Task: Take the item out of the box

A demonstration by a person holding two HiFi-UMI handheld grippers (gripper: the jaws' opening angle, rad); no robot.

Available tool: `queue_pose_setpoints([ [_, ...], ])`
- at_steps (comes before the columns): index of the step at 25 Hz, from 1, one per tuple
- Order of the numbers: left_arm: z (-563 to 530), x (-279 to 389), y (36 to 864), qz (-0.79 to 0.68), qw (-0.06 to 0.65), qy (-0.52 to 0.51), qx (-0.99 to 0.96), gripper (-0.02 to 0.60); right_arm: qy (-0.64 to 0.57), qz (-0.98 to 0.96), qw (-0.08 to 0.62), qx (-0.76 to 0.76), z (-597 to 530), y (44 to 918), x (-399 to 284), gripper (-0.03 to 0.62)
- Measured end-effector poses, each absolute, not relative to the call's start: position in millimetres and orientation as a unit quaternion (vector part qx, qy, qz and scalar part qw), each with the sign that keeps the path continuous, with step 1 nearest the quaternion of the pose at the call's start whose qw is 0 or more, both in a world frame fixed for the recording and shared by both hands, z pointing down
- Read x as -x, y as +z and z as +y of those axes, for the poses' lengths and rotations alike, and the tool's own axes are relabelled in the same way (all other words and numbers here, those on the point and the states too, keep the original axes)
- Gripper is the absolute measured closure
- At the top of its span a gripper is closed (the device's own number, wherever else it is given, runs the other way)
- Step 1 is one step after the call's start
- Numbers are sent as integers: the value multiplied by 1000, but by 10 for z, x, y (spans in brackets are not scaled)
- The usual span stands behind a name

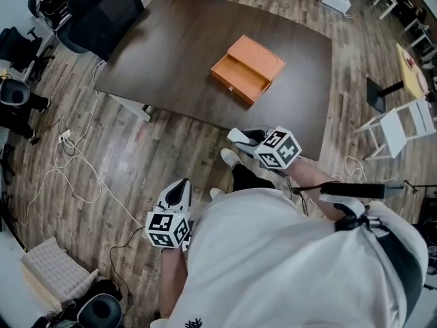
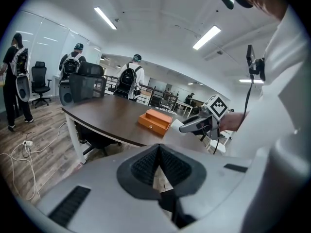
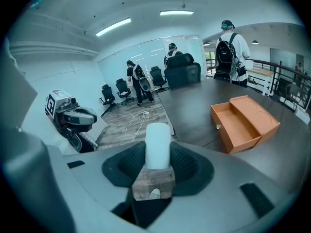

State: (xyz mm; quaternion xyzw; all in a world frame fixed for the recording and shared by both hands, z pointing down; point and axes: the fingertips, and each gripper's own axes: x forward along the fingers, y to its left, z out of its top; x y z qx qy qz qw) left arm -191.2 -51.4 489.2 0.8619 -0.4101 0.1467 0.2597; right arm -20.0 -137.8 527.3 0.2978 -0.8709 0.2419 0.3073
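Note:
An orange box (image 1: 247,69) lies on the dark table (image 1: 171,39) with its drawer pulled out; the drawer (image 3: 238,127) shows nothing inside. My right gripper (image 3: 156,159) is shut on a white cylinder (image 3: 158,144) that stands on a small wooden block (image 3: 153,182). In the head view the right gripper (image 1: 240,137) hangs over the table's near edge, short of the box. The left gripper (image 1: 179,190) is lower left, over the floor and away from the table. Its pads (image 2: 146,165) meet at the tip with nothing between them.
Black office chairs (image 1: 102,12) stand at the table's far left. Cables (image 1: 75,156) trail over the wooden floor. A white chair (image 1: 403,125) is at the right. People with backpacks (image 2: 131,79) stand beyond the table. A cushion (image 1: 54,272) lies near left.

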Motion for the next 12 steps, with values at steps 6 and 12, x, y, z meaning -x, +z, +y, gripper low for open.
queue_pose_setpoints([
  [6, -459, 1926, 4921, -408, 263, 147, -862, 572, 235, -875, 307, -289, -1328, 5243, 290, 441],
  [12, -426, 2018, 4973, -413, 266, 153, -858, 572, 233, -879, 309, -280, -1306, 5265, 406, 441],
])
